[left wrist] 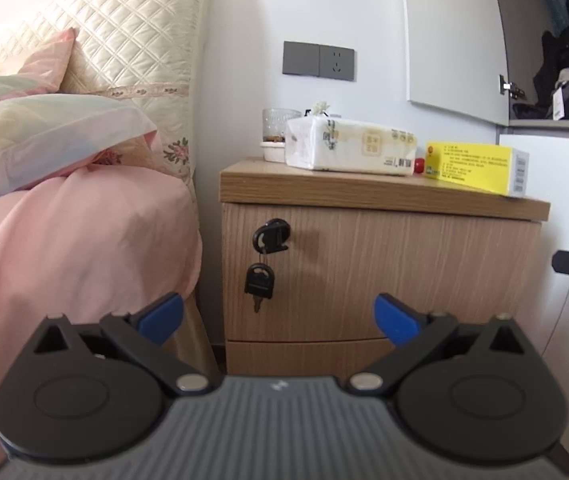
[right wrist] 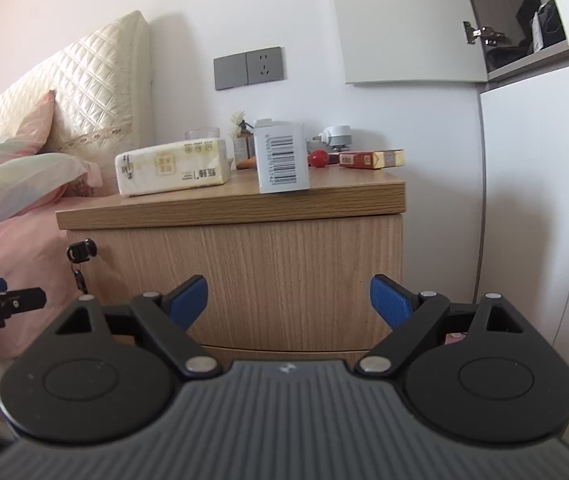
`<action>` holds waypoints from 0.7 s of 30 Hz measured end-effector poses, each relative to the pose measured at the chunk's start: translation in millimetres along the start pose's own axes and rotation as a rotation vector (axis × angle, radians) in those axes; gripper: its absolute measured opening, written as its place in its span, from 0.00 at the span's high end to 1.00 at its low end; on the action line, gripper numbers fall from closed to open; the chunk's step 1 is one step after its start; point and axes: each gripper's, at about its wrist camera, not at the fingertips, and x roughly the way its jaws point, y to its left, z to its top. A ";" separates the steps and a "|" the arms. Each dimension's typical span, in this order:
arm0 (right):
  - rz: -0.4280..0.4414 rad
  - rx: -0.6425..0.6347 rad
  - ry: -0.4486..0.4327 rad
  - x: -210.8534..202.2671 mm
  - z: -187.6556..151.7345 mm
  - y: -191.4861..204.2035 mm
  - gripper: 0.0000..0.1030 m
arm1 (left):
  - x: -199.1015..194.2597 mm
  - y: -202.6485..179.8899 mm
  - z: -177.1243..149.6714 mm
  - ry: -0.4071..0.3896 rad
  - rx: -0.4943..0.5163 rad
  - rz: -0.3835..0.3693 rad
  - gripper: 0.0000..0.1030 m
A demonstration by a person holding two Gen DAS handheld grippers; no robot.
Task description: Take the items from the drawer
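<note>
Now both tongs, left [left wrist: 278, 322] and right [right wrist: 289, 300], are spread and holding nothing, facing the closed drawer [left wrist: 380, 272] of the nightstand beside the bed [left wrist: 64, 232].

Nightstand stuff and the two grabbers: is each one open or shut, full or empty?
Top drawer: shut, key in its lock, spare key hanging.
Bottom drawer: shut.
Left gripper: open, empty.
Right gripper: open, empty.
Tissue pack: opened, tissue poking out the top.
Glass: upright, something brown at the bottom.
Yellow box: closed, lying on the nightstand top.
Wardrobe door: open.
</note>
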 end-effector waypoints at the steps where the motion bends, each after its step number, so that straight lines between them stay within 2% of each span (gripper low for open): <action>1: -0.004 -0.005 -0.006 -4.5 -0.8 0.2 0.13 | -3.3 0.0 0.1 -0.008 -0.001 -0.001 0.00; 10: -0.049 0.008 -0.034 -42.8 -13.3 8.3 0.13 | -32.6 0.1 -12.4 -0.028 -0.002 -0.007 0.00; 14: -0.039 -0.008 -0.052 -57.9 -19.2 20.7 0.13 | -45.8 0.9 -18.2 -0.040 -0.012 0.013 0.00; 21: -0.032 -0.009 -0.082 -82.6 -25.1 34.6 0.13 | -67.2 -10.0 -24.3 -0.083 0.025 -0.012 0.00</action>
